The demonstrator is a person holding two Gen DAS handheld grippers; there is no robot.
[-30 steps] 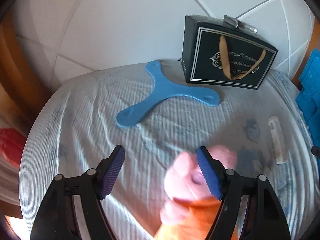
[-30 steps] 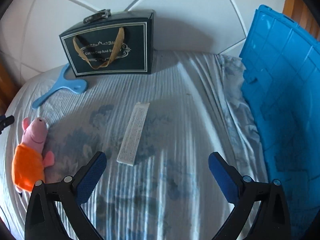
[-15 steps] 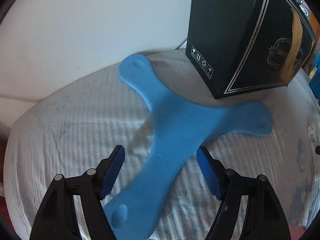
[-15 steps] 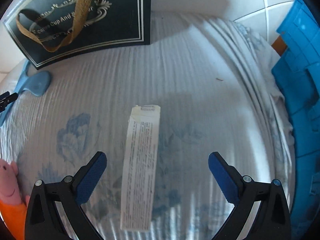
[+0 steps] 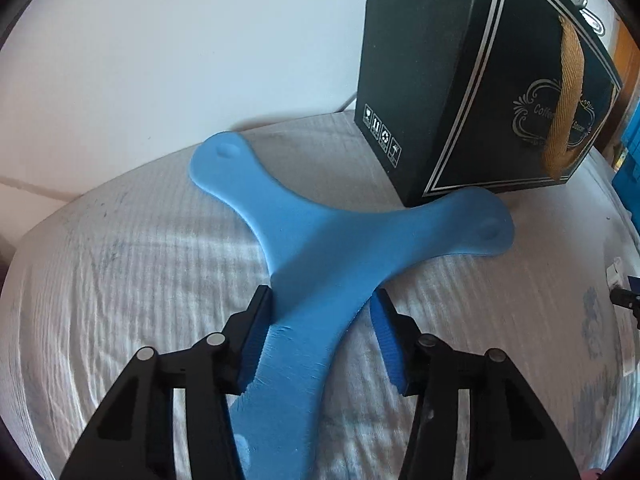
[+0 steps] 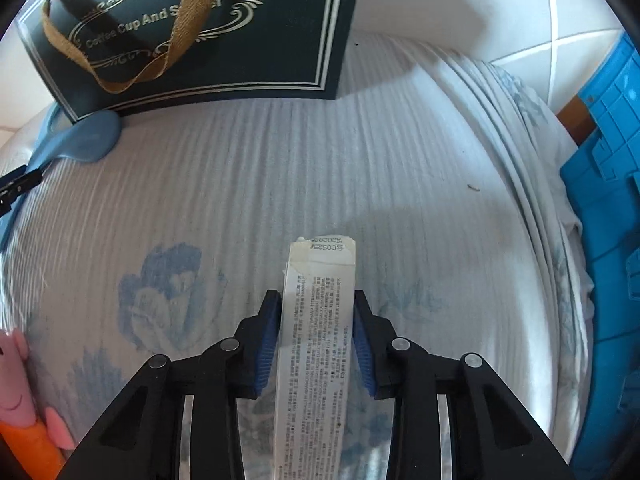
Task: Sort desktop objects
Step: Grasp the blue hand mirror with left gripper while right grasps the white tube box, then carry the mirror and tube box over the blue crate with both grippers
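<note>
Over on the left: left claw (image 5: 320, 320) straddling one arm of the blue three-armed foam piece (image 5: 320, 252). Jaws just been closing in; left pad pressed to the foam's edge, right pad looking barely short of it, so not counted as a grip yet. Foam lying flat on the striped bedsheet (image 5: 120, 280), far arms reaching to 11 and 2 o'clock, the 2 o'clock tip touching the foot of the black gift box (image 5: 460, 100).

Across to the right: right claw (image 6: 316, 336) clamped on the long white printed packet (image 6: 320, 340), jaws just closed, pads hard against both long edges. Packet flat on the sheet, free end toward 12 o'clock. Pink plush toy (image 6: 16, 380) down at 8 o'clock, blue crate (image 6: 600, 220) at 3 o'clock.

Risks from here: soft foam buckling or squirming out of an off-centre pinch, far arm dragging against the box on the lift; thin packet bending or slipping, sheet fabric caught up under the pads.
</note>
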